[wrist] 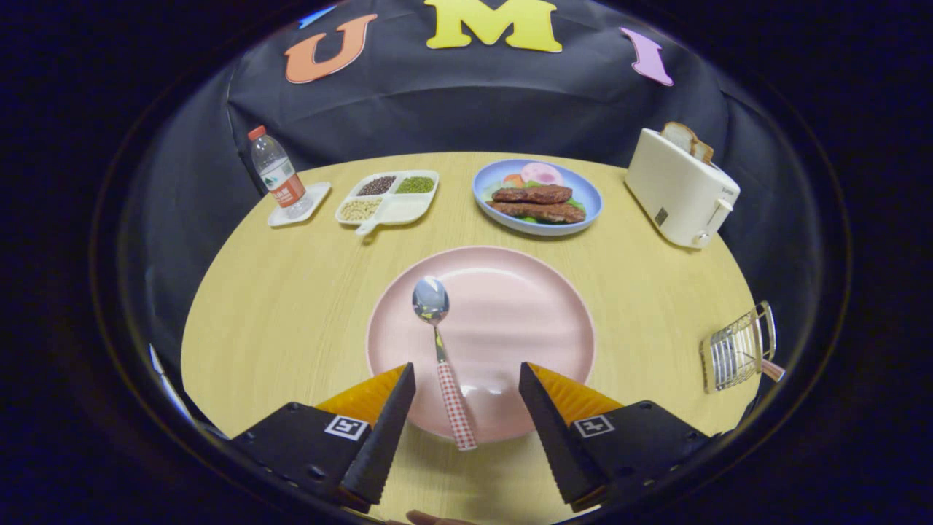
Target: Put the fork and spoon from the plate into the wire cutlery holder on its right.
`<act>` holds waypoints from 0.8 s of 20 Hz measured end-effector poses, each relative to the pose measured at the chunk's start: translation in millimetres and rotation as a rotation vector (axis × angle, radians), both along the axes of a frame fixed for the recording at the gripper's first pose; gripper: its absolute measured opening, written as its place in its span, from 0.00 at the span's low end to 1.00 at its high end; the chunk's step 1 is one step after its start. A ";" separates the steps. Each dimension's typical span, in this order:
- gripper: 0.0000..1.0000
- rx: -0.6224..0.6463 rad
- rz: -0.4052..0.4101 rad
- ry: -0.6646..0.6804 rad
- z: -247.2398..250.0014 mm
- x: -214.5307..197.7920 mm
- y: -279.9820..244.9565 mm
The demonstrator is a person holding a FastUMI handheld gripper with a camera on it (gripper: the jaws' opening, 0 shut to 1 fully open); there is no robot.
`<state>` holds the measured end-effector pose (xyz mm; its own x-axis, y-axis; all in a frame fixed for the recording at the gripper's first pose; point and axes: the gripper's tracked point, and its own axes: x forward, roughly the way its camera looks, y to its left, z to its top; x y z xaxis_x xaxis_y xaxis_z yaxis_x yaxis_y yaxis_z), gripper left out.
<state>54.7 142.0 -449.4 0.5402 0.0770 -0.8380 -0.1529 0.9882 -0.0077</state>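
My round wooden table (291,306) has a pale, yellowish grain. A pink plate (525,306) lies on it just ahead of my fingers. Beyond the plate sits a blue plate (487,197) of food. Beside that one, toward the bottle, is a white divided tray (408,211) with grains and beans in its compartments. Next to the tray a water bottle (277,173) stands upright on a small white coaster (310,200). At the far edge on the other side stands a white toaster (678,191) with bread in its slot. The wire cutlery holder (738,350) rests near the table's edge, well apart from the pink plate.
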 end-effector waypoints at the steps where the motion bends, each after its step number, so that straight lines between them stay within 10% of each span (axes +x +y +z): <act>1: 0.86 -0.001 -0.004 0.004 -4.6 2.3 3.7; 16: 0.04 -0.003 -0.019 0.092 -31.1 4.6 19.1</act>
